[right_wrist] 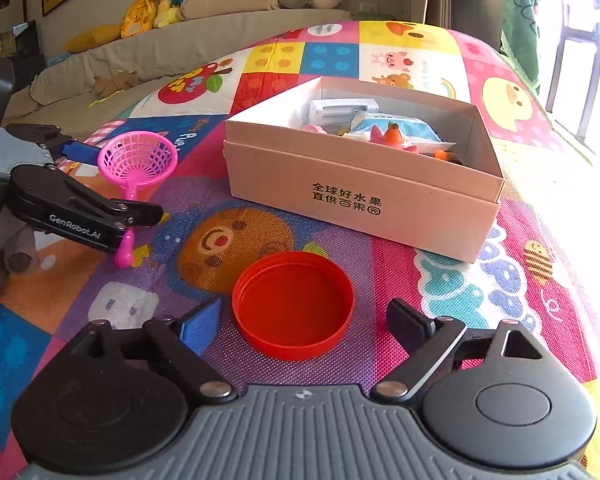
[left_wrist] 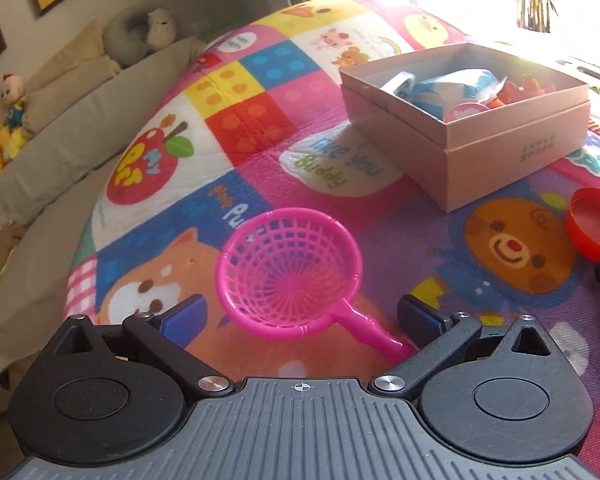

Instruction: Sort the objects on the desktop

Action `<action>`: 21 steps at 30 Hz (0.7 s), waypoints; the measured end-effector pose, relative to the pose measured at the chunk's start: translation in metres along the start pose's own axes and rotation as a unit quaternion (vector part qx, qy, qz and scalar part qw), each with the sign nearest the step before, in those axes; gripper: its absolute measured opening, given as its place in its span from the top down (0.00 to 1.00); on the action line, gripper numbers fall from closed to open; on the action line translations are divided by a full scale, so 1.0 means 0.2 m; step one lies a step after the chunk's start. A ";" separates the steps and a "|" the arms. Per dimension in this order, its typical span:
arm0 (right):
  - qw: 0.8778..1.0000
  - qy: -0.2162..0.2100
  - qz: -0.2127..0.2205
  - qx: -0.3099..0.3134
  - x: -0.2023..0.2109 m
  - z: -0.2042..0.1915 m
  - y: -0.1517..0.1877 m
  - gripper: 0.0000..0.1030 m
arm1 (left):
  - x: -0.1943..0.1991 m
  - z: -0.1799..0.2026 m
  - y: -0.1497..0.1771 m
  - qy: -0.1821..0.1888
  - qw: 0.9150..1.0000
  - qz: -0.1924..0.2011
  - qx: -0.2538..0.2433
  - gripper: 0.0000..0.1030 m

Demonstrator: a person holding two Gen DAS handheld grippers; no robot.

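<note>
Sorting in progress, left wrist view: left gripper (left_wrist: 300, 316) gaping, one pink strainer (left_wrist: 288, 268) lying between its fingers on the mat (left_wrist: 380, 220), handle nearest; advise closing on the handle, not the flexible mesh. One cardboard box (left_wrist: 496, 148) far right, part filled.

Right wrist view: right gripper (right_wrist: 304, 324) gaping round one red lid (right_wrist: 294, 304), pads not touching; advise centring before closing. Same box (right_wrist: 352, 200) beyond, contents overlapping, count uncertain.

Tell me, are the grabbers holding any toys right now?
No, nothing is held. The left gripper is open around the pink strainer, not squeezing it. The right gripper is open around the red lid.
</note>
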State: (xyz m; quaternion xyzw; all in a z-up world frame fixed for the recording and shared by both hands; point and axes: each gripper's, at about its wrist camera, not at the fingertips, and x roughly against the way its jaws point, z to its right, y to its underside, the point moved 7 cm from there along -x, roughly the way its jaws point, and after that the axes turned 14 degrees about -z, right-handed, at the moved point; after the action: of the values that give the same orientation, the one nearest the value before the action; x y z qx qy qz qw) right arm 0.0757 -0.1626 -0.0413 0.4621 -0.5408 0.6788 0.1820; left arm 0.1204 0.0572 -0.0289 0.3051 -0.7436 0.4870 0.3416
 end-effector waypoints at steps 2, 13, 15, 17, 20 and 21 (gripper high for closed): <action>1.000 0.000 0.000 0.000 0.00 0.00 0.00 0.12 | 0.01 -0.09 0.01 0.036 0.998 -0.006 0.047 0.00; 1.000 0.010 0.004 0.029 0.00 -0.05 -0.01 0.11 | -0.08 -0.06 -0.08 0.068 0.983 0.009 0.172 0.00; 0.999 0.011 0.004 0.035 0.00 -0.06 -0.02 0.14 | -0.06 -0.06 -0.08 0.055 0.983 0.017 0.175 0.01; 0.999 0.009 0.004 0.037 0.00 -0.07 -0.02 0.17 | -0.03 -0.05 -0.06 0.041 0.983 0.022 0.175 0.15; 0.999 0.004 0.004 0.040 0.00 -0.08 -0.03 0.32 | 0.02 -0.05 -0.02 0.035 0.983 0.023 0.179 0.15; 0.999 0.003 0.003 0.042 0.01 -0.09 -0.03 0.38 | 0.04 -0.04 0.01 0.033 0.984 0.024 0.175 0.15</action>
State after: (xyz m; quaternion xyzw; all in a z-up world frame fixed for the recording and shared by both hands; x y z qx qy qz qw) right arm 0.0721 -0.1452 -0.0359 0.4655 -0.5122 0.7033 0.1621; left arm 0.1161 0.0634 -0.0206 0.3257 -0.6425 0.6273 0.2959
